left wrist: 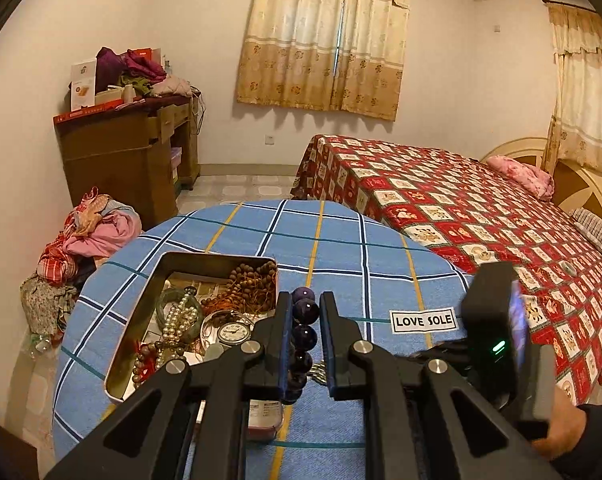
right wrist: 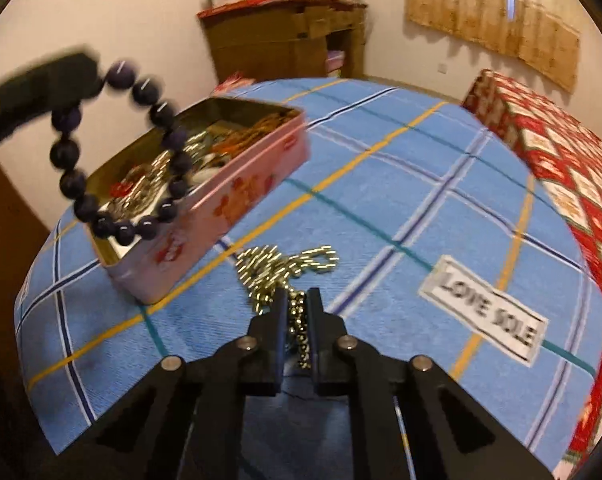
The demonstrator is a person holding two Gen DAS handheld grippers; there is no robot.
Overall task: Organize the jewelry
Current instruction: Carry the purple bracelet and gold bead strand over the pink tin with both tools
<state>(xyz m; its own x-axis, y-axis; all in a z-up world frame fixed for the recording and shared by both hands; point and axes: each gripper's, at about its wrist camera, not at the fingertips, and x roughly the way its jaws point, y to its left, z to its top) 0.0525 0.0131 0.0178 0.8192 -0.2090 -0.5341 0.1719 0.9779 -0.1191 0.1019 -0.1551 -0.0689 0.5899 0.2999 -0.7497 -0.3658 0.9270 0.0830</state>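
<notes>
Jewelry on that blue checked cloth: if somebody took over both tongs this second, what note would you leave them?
Left tongs: shut on the purple bead bracelet, which hangs in the air over the tin.
Right tongs: shut on the gold chain, most of which lies on the blue cloth beside the tin.
Pink tin: open, already holding pearls, brown wooden beads, a pocket watch and more.
Done: those pieces are in the tin.
Left: probably lower the bracelet in, then lift the chain in too.
</notes>
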